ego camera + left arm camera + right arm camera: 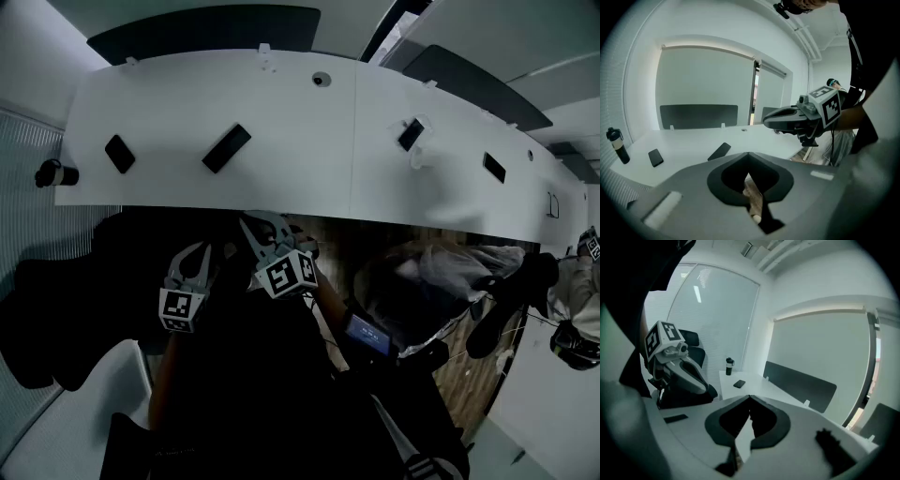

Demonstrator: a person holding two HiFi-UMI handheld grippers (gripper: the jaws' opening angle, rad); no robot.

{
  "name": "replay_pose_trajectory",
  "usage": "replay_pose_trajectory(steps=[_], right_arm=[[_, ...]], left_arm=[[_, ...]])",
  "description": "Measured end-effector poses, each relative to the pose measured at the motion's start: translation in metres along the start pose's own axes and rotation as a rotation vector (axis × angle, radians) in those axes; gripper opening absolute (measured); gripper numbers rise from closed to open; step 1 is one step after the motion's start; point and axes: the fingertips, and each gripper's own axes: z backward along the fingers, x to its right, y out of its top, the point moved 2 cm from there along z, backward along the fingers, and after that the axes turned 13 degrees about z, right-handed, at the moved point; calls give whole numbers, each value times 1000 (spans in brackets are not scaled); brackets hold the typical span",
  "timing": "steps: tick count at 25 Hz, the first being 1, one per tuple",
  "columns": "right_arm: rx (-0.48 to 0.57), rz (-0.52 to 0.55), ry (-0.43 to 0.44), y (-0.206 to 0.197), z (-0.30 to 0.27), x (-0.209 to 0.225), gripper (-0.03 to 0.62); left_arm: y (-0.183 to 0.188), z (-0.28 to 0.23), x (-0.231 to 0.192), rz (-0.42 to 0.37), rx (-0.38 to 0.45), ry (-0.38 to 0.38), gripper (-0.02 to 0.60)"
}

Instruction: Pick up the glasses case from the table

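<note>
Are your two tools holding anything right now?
No, nothing is held. The left tool and the right tool both have their jaws shut together and empty, short of the white table.

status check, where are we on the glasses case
Left gripper shut, empty; right gripper shut, empty. Glasses case, likely the black oblong, lies untouched on the white table. Both grippers short of the table edge. Phone left of it, apart.

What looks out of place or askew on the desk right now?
Nothing stands out. On the long white desk, the black oblong glasses case lies flat, merely diagonal, and the black-and-white bottle stands upright at its left end. The left hand-held gripper and right hand-held gripper are shut, empty.
</note>
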Motion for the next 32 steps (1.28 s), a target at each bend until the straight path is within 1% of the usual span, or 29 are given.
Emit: replay_pose_trajectory(steps=[6,10,12,16,20,22,23,26,29,31,32], right_arm=[[-70,-71,-27,-23,-31,15,3],[-127,-80,-14,-29,-51,20,3],[-139,-62,8,-28,-66,20,3],[-181,30,45,-37,-88,30,3],[-264,89,57,-58,-121,51,3],[-306,127,96,-69,-140,57,5],[-325,149,128,-75,-150,57,15],[-380,240,240,-92,-175,57,67],[-393,325,327,-98,-197,54,89],[-384,386,394,-99,-209,49,101],[-382,435,436,-101,-215,46,107]], left_arm=[[3,-9,-31,34,20,7,6],[4,-24,-49,62,5,-30,8],[11,-31,-62,51,0,-55,7],[29,-52,-78,8,12,-114,8],[47,-60,-108,13,26,-161,8],[56,-58,-125,23,28,-177,8],[59,-58,-134,30,24,-186,8],[65,-56,-160,59,13,-203,8],[68,-51,-183,70,0,-177,8],[68,-49,-195,79,-5,-142,8],[68,-47,-200,90,-2,-120,8]])
